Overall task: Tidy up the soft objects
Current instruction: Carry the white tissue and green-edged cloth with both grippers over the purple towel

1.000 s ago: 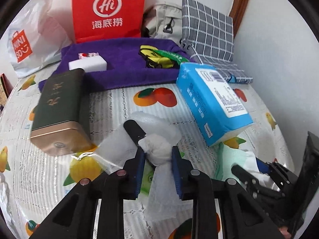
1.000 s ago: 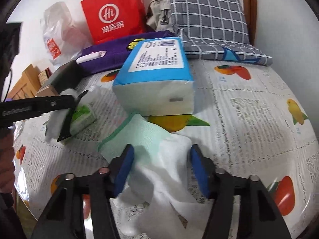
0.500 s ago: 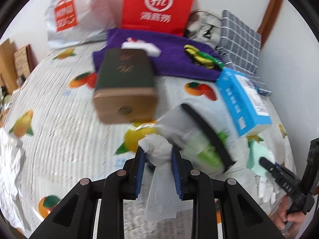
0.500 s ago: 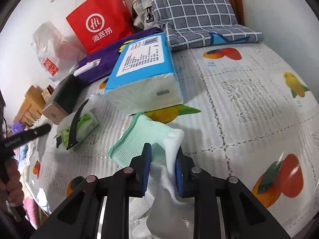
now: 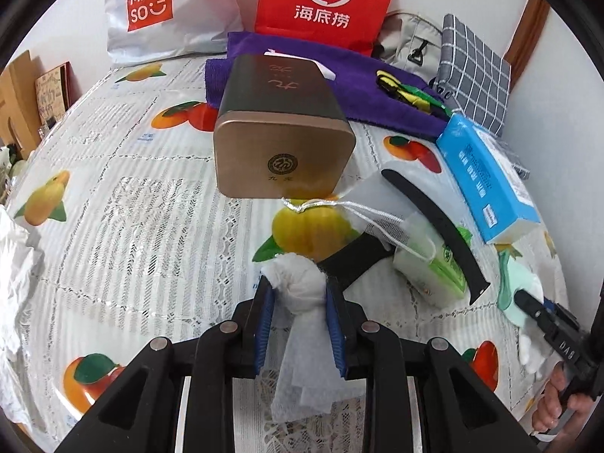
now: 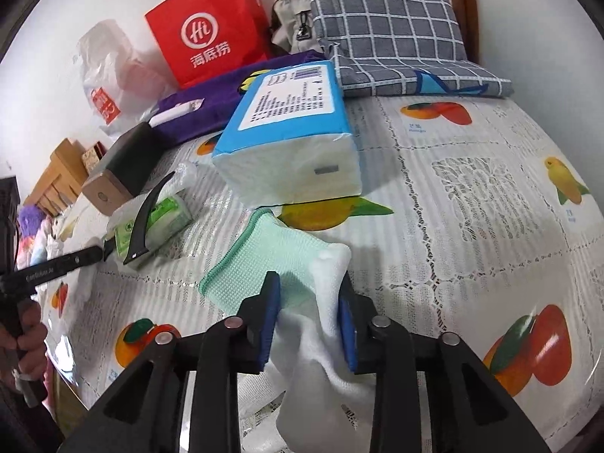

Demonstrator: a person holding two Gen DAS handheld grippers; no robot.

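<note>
- White tissue wad [image 5: 298,283] sits pinched between the pads of the left claw [image 5: 298,313], near the table's [image 5: 132,204] front edge, its loose tail hanging below.
- Risk: that tail could snag the black strap [image 5: 434,219] or the green tissue pack [image 5: 434,268] just right of it.
- Right claw [image 6: 307,324] is opening around the white cloth [image 6: 328,343] beside the mint cloth [image 6: 271,256]; the cloth may slip out, since the pads barely touch it.
- Both claws tilt steeply down toward the table; a hand [image 5: 558,407] grips the right handle at the near right.
</note>
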